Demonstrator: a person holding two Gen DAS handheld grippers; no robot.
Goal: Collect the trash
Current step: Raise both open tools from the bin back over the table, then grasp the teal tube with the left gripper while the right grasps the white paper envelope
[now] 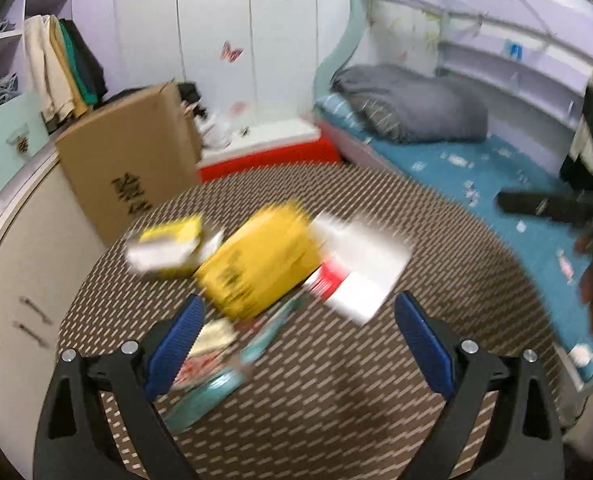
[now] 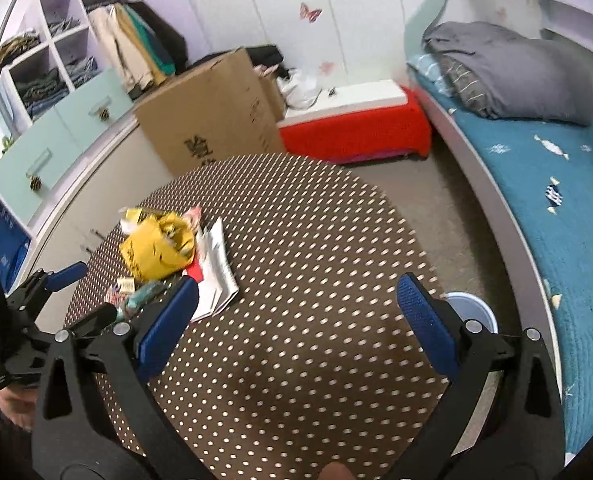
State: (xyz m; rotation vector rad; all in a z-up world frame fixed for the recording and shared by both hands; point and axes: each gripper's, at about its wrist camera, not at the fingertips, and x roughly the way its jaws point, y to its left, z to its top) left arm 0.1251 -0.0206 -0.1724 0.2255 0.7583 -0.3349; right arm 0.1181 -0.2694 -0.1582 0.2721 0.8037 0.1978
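A pile of trash lies on the round brown dotted table: a crumpled yellow bag, a small yellow-white box, a white and red paper and teal and pink wrappers. My left gripper is open and empty just in front of the pile. In the right wrist view the yellow bag and white paper lie at the table's left side. My right gripper is open and empty above the table. The left gripper shows at the left edge there.
A white bin stands on the floor right of the table. A cardboard box stands behind the table, next to a red bench. A bed with a blue cover runs along the right. Cabinets line the left wall.
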